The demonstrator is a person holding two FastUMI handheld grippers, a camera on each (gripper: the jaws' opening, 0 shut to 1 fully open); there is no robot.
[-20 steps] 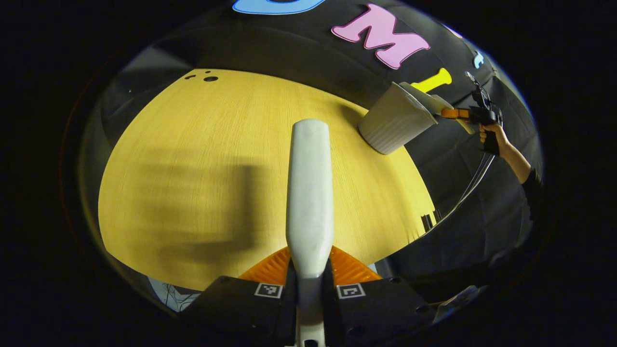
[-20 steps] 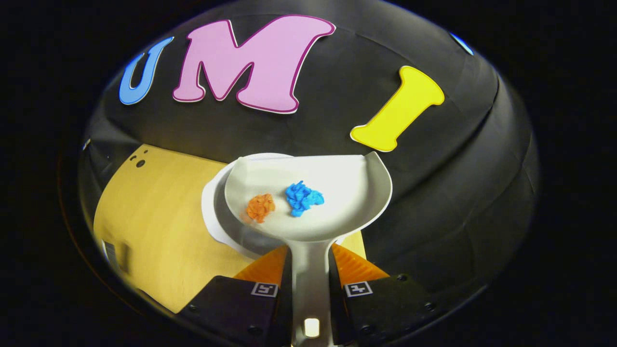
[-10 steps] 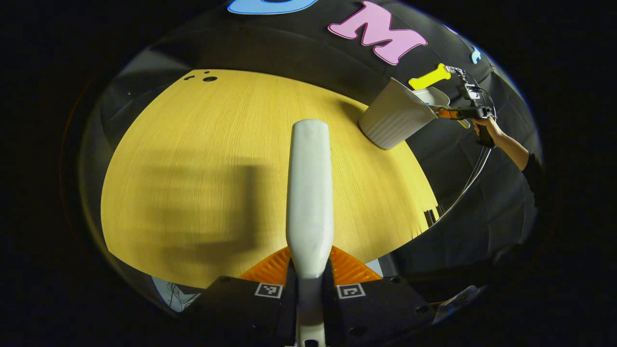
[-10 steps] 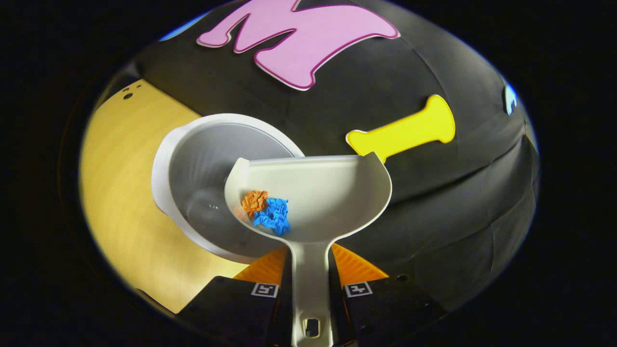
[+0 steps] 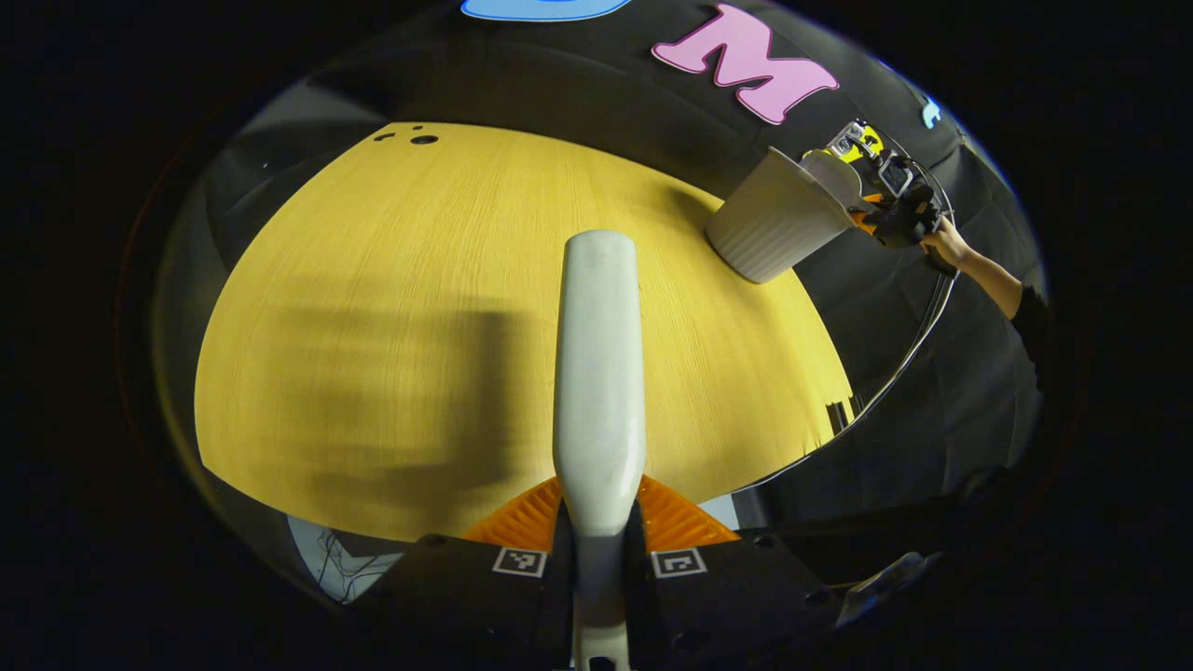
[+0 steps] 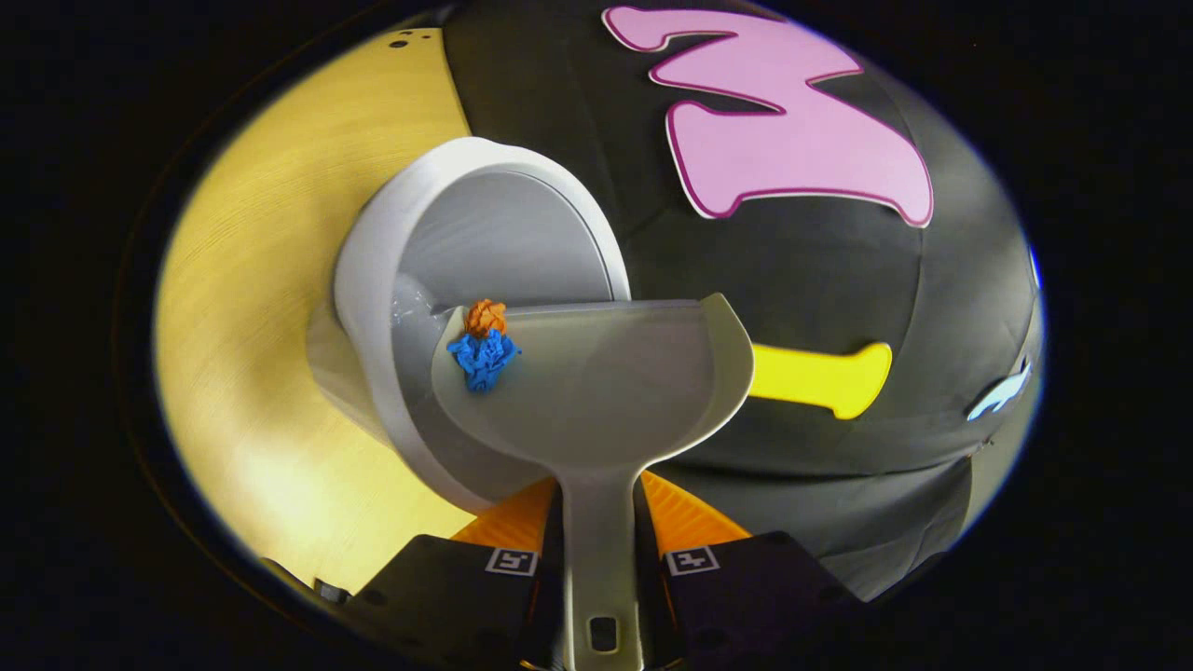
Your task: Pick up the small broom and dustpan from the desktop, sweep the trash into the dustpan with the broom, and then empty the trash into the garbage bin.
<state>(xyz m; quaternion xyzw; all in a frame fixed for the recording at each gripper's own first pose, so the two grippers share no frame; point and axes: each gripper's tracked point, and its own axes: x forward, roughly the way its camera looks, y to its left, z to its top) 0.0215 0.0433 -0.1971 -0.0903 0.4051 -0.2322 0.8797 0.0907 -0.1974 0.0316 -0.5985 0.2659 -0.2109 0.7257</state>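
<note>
Desktop: yellow wood-grain surface, fine parallel grain lines running away from the tool. It spreads ahead of the tool and to both sides of it.

Far end of the desktop, ahead and left of the tool: small dark holes in the surface, one larger, two smaller beside it.

Broad soft shadow lies on the wood, left of the tool and close to it. Lighting is warm; the wood is brightest ahead and to the right.

Black cloth wall rises behind the far edge of the desktop and wraps round to the right, creased in folds.

A thin pale cable curves over the cloth at right.
</note>
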